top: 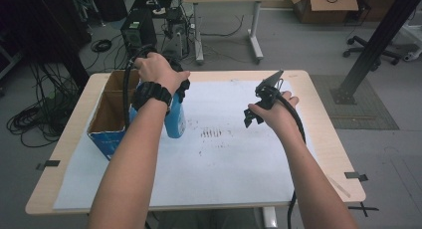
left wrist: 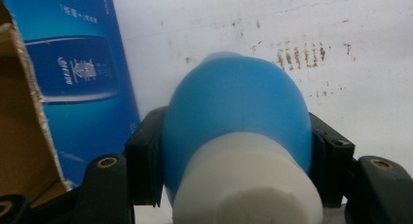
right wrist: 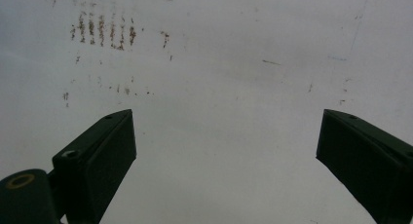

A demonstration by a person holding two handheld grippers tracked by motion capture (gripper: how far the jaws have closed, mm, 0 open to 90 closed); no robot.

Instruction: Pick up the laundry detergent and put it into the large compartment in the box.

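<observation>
A blue bottle (top: 175, 120) with a white cap hangs upright in my left gripper (top: 176, 92), just right of an open blue cardboard box (top: 107, 120). In the left gripper view the bottle (left wrist: 237, 107) is seen from its white cap (left wrist: 246, 185) down, and both black jaws press on its shoulders; my left gripper (left wrist: 237, 153) is shut on it. The box's blue side (left wrist: 78, 73) stands close on the left. My right gripper (top: 254, 114) hovers over the white sheet at centre right. In the right gripper view my right gripper (right wrist: 226, 151) is open with nothing between its jaws.
A white sheet (top: 219, 159) with brown smudges (top: 211, 133) covers most of the wooden table (top: 328, 139). Beyond the table are a desk, cables on the floor and a black post (top: 373, 45) at the right.
</observation>
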